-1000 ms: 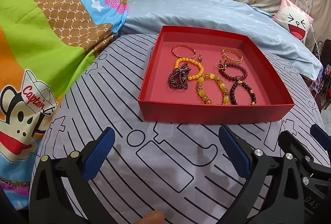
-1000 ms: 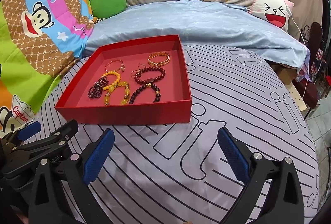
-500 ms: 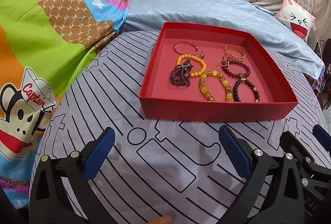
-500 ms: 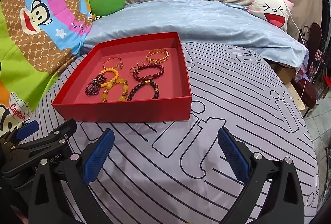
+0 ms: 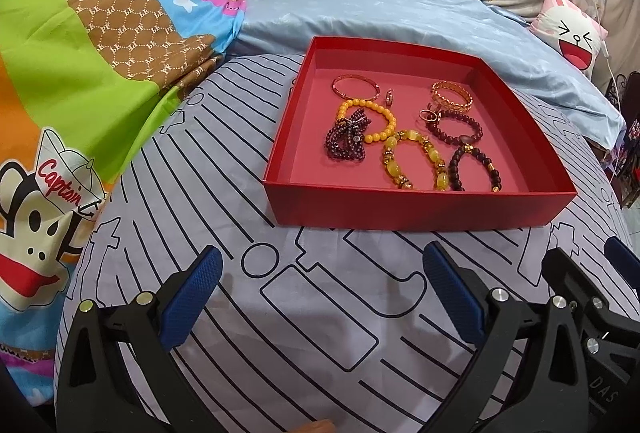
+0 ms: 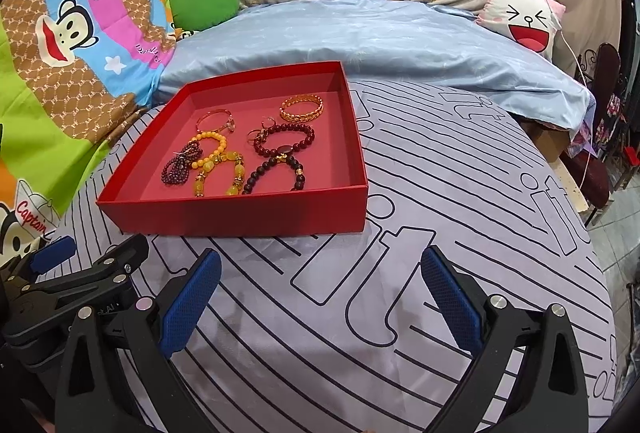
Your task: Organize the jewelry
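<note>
Holding their jaws wide apart, the left gripper [image 5: 320, 293] and right gripper [image 6: 320, 293] were drawn slightly nearer the red tray [image 5: 420, 209].

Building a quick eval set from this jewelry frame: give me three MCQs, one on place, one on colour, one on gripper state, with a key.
1. Where do the bracelets lie?
A. on the striped sheet
B. inside the red box
C. on the blue blanket

2. What colour is the round-bead bracelet overlapping the dark purple bead bundle?
A. orange-yellow
B. green
C. white

3. What state are both grippers in?
A. shut on a bracelet
B. shut, empty
C. open, empty

Key: B, all lie on the floor of the red box; A, the orange-yellow bracelet crosses the bundle; C, left gripper and right gripper show pads wide apart, nothing between.
</note>
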